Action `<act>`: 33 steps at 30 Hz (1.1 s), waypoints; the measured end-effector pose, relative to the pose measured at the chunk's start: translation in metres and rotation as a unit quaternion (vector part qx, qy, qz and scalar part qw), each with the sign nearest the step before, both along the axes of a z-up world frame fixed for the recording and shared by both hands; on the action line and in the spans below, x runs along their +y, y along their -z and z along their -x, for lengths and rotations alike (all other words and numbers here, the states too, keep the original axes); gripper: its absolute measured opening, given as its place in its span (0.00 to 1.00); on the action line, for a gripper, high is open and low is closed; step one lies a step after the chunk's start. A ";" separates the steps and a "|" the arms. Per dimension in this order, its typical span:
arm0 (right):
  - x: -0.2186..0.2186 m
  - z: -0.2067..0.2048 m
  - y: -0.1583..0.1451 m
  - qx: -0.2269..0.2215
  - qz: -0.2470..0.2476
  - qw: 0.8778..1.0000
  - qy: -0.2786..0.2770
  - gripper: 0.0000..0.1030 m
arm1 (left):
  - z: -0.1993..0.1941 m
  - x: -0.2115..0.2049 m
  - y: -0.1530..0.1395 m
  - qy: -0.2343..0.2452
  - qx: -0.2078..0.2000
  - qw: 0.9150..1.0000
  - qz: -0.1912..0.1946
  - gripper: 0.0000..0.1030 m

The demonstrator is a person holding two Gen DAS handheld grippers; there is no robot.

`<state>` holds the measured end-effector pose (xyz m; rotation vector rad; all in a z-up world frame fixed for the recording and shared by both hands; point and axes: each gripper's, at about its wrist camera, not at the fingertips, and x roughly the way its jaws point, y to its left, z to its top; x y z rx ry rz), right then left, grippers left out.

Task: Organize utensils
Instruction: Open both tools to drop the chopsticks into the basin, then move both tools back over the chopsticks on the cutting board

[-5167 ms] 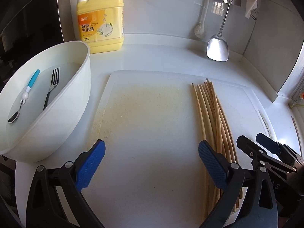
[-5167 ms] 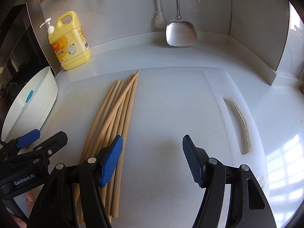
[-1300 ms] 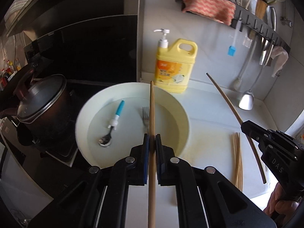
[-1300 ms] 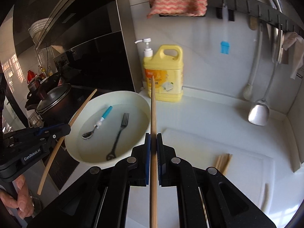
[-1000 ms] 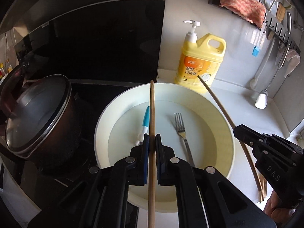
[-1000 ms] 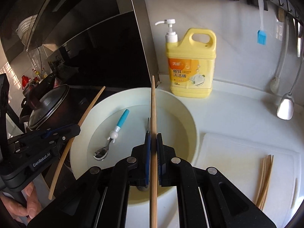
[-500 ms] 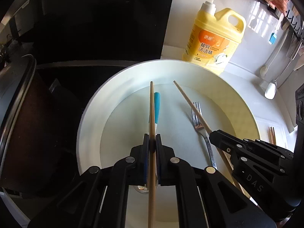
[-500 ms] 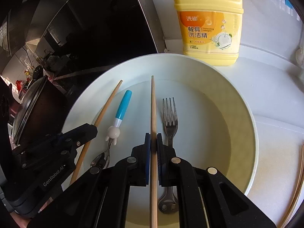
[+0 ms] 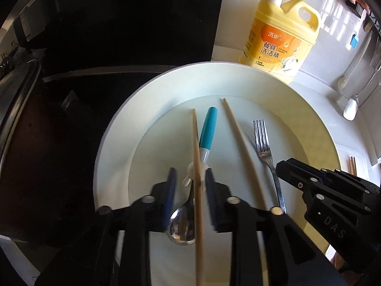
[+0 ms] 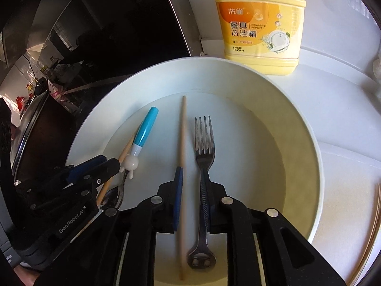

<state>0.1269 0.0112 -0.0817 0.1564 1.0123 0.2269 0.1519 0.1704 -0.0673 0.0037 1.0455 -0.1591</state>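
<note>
A white basin (image 9: 114, 143) (image 10: 304, 128) holds a blue-handled spoon (image 9: 207, 128) (image 10: 145, 128) and a metal fork (image 9: 264, 143) (image 10: 204, 140). My left gripper (image 9: 189, 178) is open over the basin, and a wooden chopstick (image 9: 196, 166) lies loose between its jaws across the spoon. My right gripper (image 10: 193, 178) is open too, with a second chopstick (image 10: 182, 143) loose between its jaws beside the fork. That chopstick also shows in the left wrist view (image 9: 238, 133).
A yellow dish soap jug (image 9: 281, 35) (image 10: 259, 19) stands behind the basin. A dark stove with a pot (image 10: 26, 119) is on the left. More chopsticks (image 10: 371, 238) lie on the white cutting board (image 10: 345, 178) at right.
Both grippers, shut on a chopstick each half a second ago, have opened over the basin. The chopsticks now lie loose in the basin.
</note>
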 end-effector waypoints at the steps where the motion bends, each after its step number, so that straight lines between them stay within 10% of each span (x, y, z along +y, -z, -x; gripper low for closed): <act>1: -0.002 0.002 -0.003 -0.005 0.003 1.000 0.001 0.18 | 0.003 0.002 -0.004 -0.007 -0.010 1.000 -0.003 0.57; 11: -0.016 0.024 -0.015 -0.023 0.013 1.000 0.011 0.41 | 0.022 0.017 -0.031 -0.041 -0.038 0.998 -0.017 0.86; 33: -0.061 0.120 -0.040 -0.079 0.036 0.988 0.128 0.57 | 0.064 -0.018 -0.060 0.051 -0.062 0.997 0.000 0.90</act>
